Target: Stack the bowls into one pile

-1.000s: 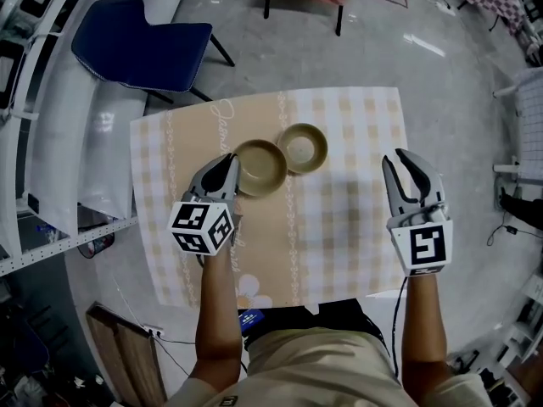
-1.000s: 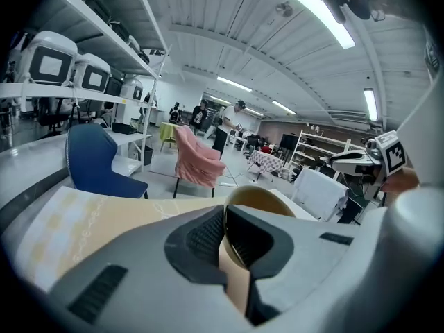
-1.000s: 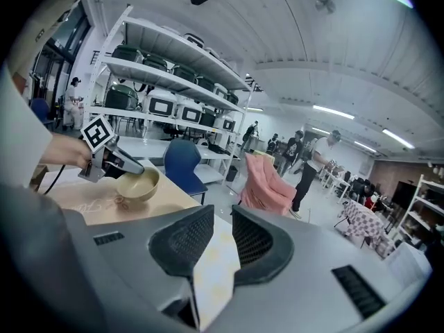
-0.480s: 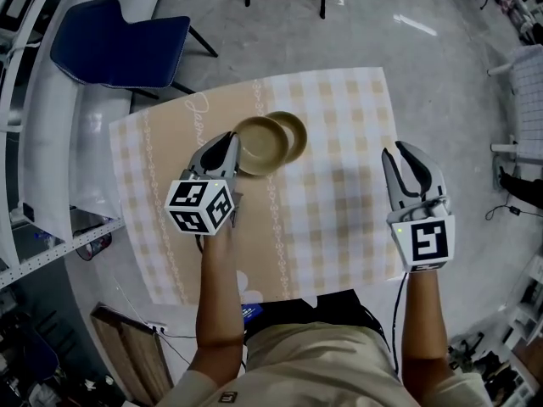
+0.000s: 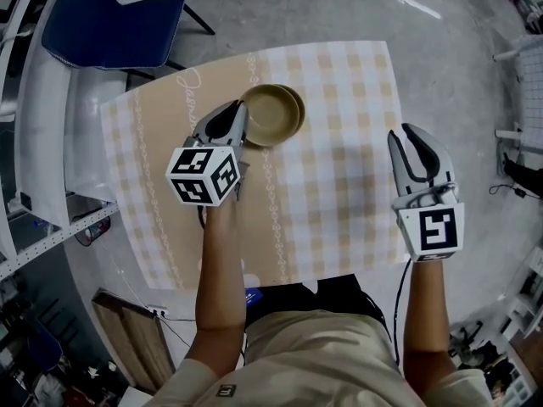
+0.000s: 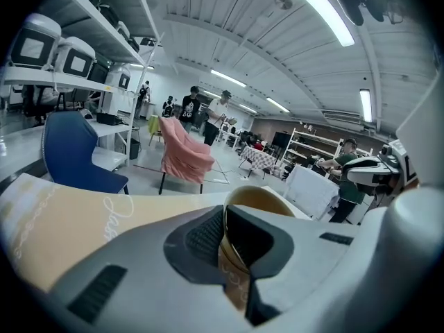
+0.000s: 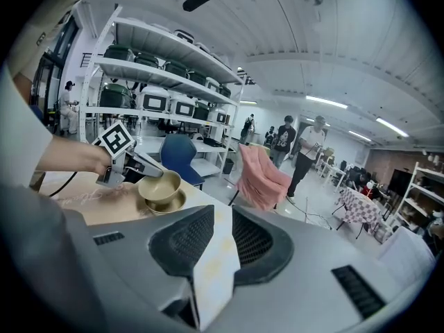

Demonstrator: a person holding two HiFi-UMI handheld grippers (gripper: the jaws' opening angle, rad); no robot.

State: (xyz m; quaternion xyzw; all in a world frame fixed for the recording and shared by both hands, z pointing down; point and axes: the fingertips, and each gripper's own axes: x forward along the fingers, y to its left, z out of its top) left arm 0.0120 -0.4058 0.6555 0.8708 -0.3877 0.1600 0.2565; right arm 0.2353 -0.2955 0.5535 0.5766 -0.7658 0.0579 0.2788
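Two olive-tan bowls are at the far middle of the checked tablecloth (image 5: 339, 185). My left gripper (image 5: 240, 117) is shut on the near-left rim of one bowl (image 5: 265, 115) and holds it just above the other bowl (image 5: 298, 114), which shows as a crescent at its right. In the right gripper view the held bowl (image 7: 158, 188) hangs over the lower bowl (image 7: 168, 204), slightly off centre. In the left gripper view the bowl's rim (image 6: 253, 207) sits between the pads of the left gripper (image 6: 225, 245). My right gripper (image 5: 417, 142) stands open with nothing in it, over the cloth's right side.
A blue chair (image 5: 110, 19) stands beyond the table's far left corner. White shelving (image 5: 34, 142) runs along the left. A chair draped in pink cloth (image 7: 260, 175) and several people stand farther off in the room. The table's right edge lies beside my right gripper.
My left gripper has carried its bowl to the right, from beside the second bowl to over it. The right gripper has stayed where it was, still open.
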